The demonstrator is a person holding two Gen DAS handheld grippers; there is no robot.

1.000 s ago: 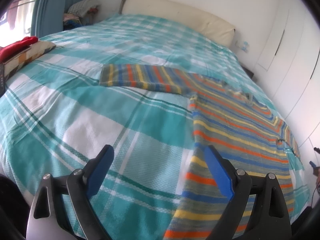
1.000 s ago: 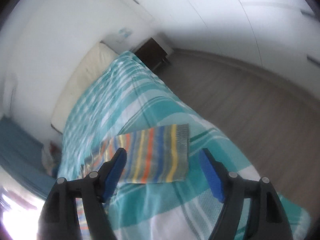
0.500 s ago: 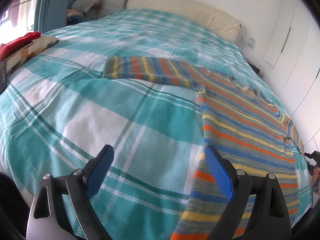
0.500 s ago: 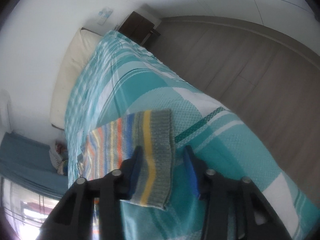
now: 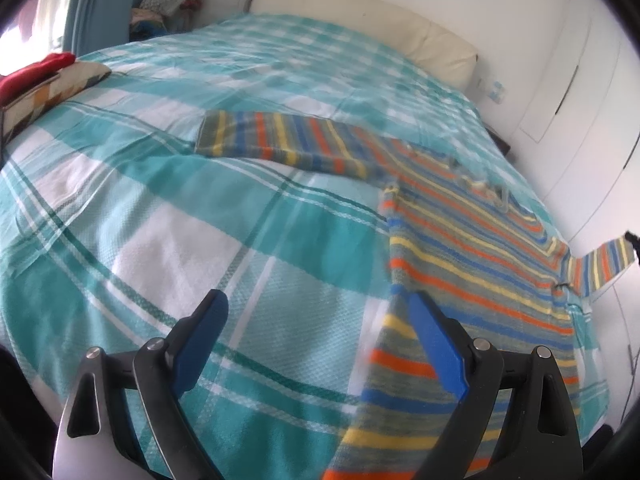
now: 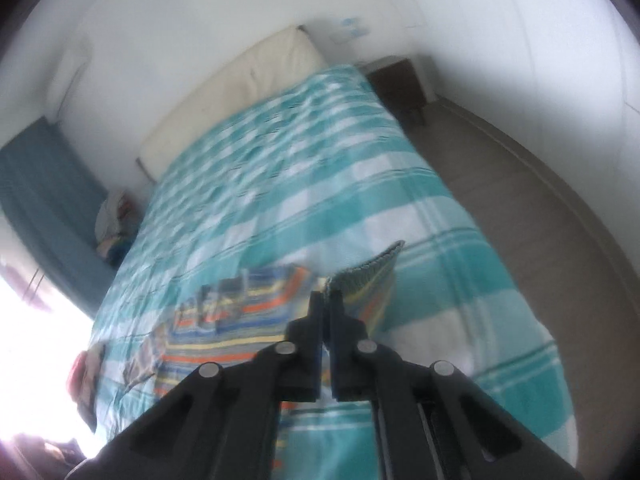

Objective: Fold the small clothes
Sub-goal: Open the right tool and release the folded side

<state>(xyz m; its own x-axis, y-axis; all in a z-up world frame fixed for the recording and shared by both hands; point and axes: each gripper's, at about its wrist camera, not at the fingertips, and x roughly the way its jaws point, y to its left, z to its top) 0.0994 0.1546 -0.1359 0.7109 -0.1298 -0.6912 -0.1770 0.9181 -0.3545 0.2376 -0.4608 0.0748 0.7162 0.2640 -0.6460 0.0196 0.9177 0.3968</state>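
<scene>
The right tongs [image 6: 326,300] were clenched on the striped sweater's [image 5: 472,232] sleeve cuff [image 6: 368,272], lifting it off the bed [image 5: 200,240] to fold inward; the left tongs [image 5: 316,324] waited released beside the sweater's hem.

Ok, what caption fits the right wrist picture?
Right tongs shut on the striped sweater's sleeve, lifted above the checked bedspread.

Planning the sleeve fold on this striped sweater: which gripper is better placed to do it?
Right. The right gripper is already shut on the striped sweater's sleeve cuff, lifted off the bed. The left gripper hangs open, holding nothing.
</scene>
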